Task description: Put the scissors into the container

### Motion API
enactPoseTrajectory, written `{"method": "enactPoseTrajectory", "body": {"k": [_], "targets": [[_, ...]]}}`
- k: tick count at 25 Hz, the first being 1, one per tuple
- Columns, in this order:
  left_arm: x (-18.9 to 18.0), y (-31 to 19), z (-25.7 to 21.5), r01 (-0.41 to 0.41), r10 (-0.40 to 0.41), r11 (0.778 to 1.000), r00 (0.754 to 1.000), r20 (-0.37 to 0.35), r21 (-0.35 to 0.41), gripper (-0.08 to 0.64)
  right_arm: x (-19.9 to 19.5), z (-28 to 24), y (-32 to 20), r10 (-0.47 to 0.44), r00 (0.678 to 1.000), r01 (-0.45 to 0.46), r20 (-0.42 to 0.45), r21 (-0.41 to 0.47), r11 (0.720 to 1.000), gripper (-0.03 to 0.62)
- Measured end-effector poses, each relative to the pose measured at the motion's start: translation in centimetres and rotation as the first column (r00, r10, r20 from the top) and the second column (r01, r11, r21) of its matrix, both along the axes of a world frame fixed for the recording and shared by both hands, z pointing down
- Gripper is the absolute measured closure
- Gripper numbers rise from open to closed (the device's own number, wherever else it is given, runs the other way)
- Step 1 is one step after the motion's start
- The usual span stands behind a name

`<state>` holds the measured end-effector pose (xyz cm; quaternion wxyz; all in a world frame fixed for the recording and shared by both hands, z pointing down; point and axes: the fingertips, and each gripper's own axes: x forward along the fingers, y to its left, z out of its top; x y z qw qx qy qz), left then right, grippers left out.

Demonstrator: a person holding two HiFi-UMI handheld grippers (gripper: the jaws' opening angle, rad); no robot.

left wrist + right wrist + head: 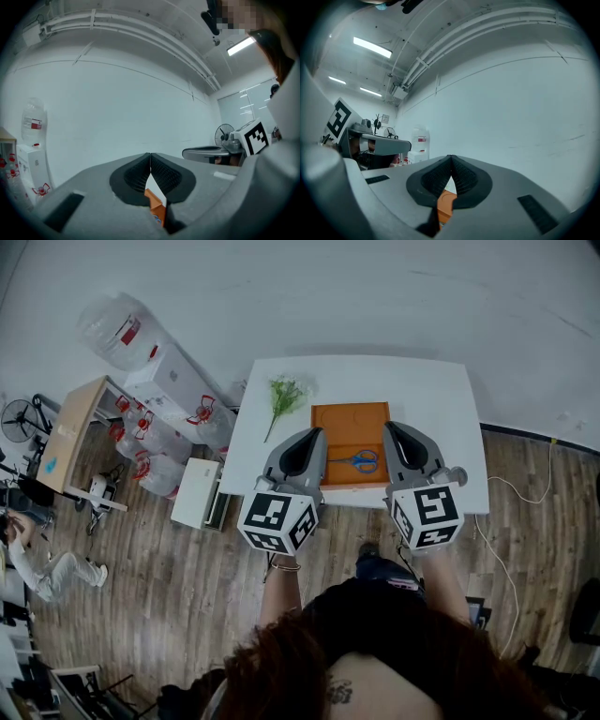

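I am holding the left hand-held gripper and right hand-held gripper over the counter, both closed and empty. The scissors seem to be lying in the container.

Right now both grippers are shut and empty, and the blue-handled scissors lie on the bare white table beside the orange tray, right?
Not quite. The head view shows the scissors lying inside the orange tray, not on the bare table. The left gripper and right gripper are shut and empty.
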<state>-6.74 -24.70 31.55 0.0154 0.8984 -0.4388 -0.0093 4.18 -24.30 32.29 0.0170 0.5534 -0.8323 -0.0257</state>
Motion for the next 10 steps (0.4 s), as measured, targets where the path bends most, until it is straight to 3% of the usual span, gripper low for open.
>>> {"method": "enactPoseTrajectory", "body": {"k": [10], "targets": [[0.58, -0.12, -0.35, -0.01, 0.01, 1.0, 1.0, 0.001, 0.004, 0.543, -0.24, 0.21, -0.38, -0.012, 1.0, 0.012, 0.01, -0.023, 1.0, 0.595]]}}
